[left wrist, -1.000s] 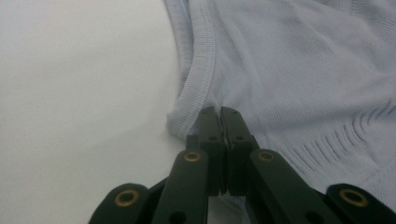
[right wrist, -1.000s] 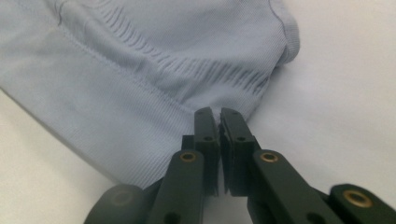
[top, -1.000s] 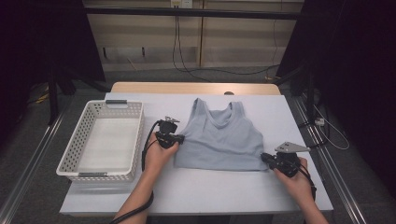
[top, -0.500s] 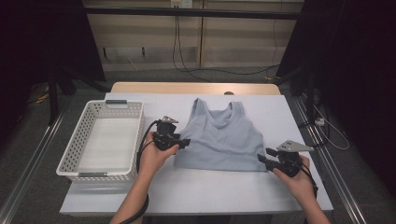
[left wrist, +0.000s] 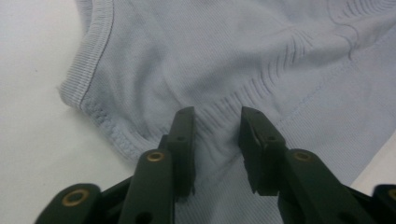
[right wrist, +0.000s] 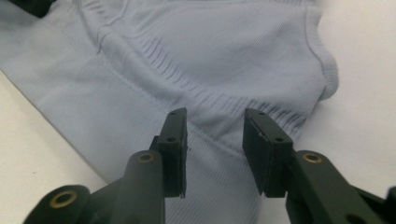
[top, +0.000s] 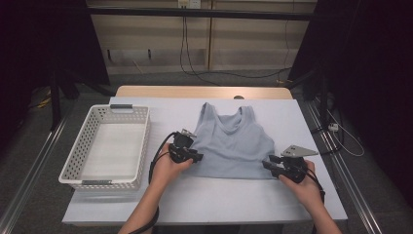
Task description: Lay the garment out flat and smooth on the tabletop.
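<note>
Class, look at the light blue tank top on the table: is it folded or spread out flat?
Spread flat: the tank top lies single-layered, both shoulder straps and hem visible, nothing doubled over.

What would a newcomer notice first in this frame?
A pale blue tank top lies flat in the middle of the white table, hem toward the person. The left tool and right tool sit at its two bottom corners; their jaws have just been closing, with fabric between them but gaps visible. An empty white slotted basket stands at the left.
</note>
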Motion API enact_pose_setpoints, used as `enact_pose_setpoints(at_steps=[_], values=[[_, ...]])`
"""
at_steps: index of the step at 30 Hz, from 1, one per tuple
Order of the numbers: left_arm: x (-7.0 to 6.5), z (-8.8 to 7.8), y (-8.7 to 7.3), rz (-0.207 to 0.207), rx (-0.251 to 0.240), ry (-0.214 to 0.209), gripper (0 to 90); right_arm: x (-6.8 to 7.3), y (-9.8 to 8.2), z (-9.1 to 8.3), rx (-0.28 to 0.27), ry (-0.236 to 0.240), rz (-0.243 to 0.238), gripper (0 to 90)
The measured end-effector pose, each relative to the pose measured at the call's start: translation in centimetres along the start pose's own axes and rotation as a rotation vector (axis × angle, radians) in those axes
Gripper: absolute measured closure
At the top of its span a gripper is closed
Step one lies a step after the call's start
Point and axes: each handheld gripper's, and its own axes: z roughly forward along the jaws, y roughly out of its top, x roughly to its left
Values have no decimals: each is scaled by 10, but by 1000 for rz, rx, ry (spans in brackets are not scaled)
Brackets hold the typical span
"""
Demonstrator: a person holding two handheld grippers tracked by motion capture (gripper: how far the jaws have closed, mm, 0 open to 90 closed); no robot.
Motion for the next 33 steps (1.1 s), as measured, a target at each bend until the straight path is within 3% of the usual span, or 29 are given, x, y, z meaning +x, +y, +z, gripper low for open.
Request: enact_pose_setpoints(at_steps=[2, 4, 7, 10, 11, 12, 16, 25, 27, 33], values=[[-1, 0, 0, 14, 2, 2, 746, 0, -2, 4, 24, 9, 1, 633], [0, 1, -1, 7, 18, -28, 831, 0, -4, 7, 41, 11, 3, 634], [0, 1, -1, 4, 20, -31, 873, 1, -5, 8, 40, 0, -4, 680], [-3, 2, 0, 12, 26, -16, 891, 0, -4, 9, 45, 0, 11, 792], [-4, 2, 1, 12, 28, -10, 895, 0, -3, 8, 47, -1, 7, 872], [-4, 1, 2, 15, 31, -6, 897, 0, -3, 8, 51, 21, 12, 900], [-6, -3, 5, 22, 26, 7, 900, 0, -2, 7, 49, 8, -9, 900], [0, -15, 15, 1, -41, -2, 900, -2, 4, -3, -29, 1, 11, 900], [2, -14, 15, 0, -54, 0, 900, -1, 3, -1, -22, -5, 8, 900], [9, 0, 7, -24, -20, -8, 900, 0, -2, 8, 12, -24, -26, 900]])
